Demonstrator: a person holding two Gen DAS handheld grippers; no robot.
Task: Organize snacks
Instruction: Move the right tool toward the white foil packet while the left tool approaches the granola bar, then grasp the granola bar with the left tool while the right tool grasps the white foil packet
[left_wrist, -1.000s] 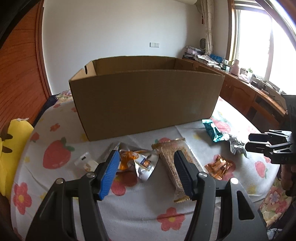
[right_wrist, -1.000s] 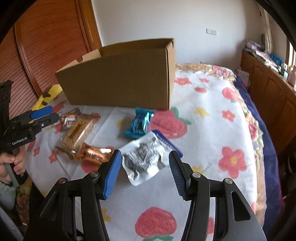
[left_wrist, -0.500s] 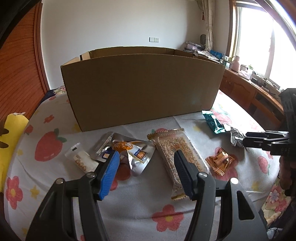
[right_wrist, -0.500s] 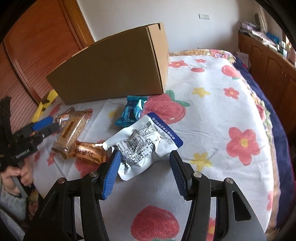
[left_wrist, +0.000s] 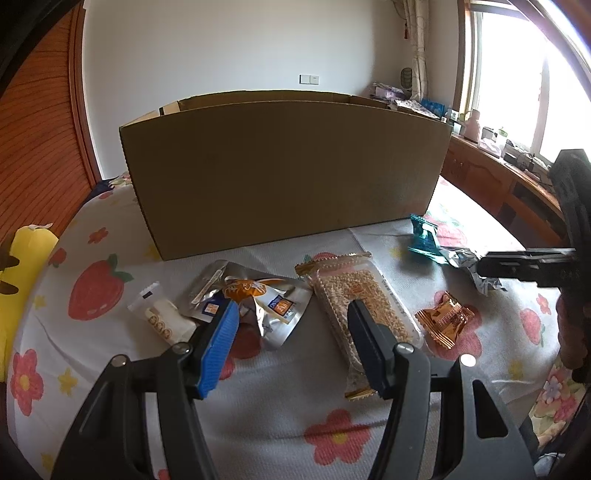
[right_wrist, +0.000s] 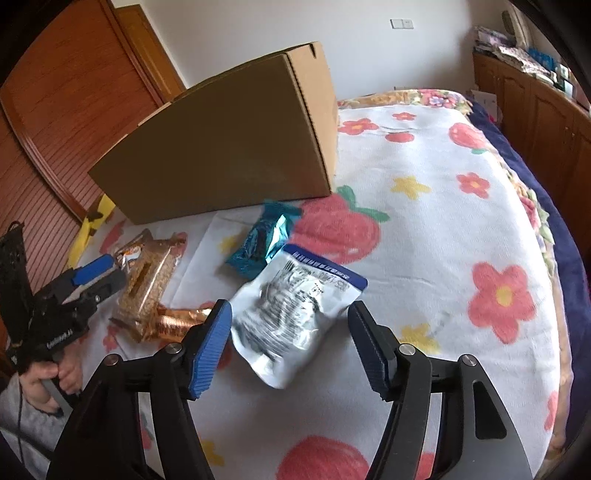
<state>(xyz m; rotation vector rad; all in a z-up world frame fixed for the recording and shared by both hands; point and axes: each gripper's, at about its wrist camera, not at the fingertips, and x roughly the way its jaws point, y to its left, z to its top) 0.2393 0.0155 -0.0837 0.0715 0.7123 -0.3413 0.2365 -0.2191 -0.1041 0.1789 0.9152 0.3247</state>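
Covering the bed: a white bedspread (right_wrist: 424, 229) printed with strawberries and flowers fills the lower half of both views.
Cardboard box (left_wrist: 284, 173): stands upright on the bedspread, centre of the left wrist view, upper left of the right wrist view; its inside is hidden.
Right gripper (right_wrist: 290, 325): bottom of its own view, fingers parting, straddling the silver pouch without pressing it; nothing held.
Left gripper (left_wrist: 291, 325): bottom of its own view, fingers about half apart, empty, above the snacks.
Silver pouch (right_wrist: 291, 314): lies flat at centre of the right wrist view, blue strip on its upper edge.
Grain bar pack (left_wrist: 360, 295): clear wrapper, lower centre of the left wrist view, partly under the black finger.
Foil packet with orange print (left_wrist: 255, 295): crumpled, just left of the grain bar pack.
Teal packet (right_wrist: 264, 240): just above the silver pouch, near the box's corner.
Copper-wrapped sweet (left_wrist: 445, 317): right of the grain bar pack.
White packet (left_wrist: 160, 314): lower left, beside the foil packet.
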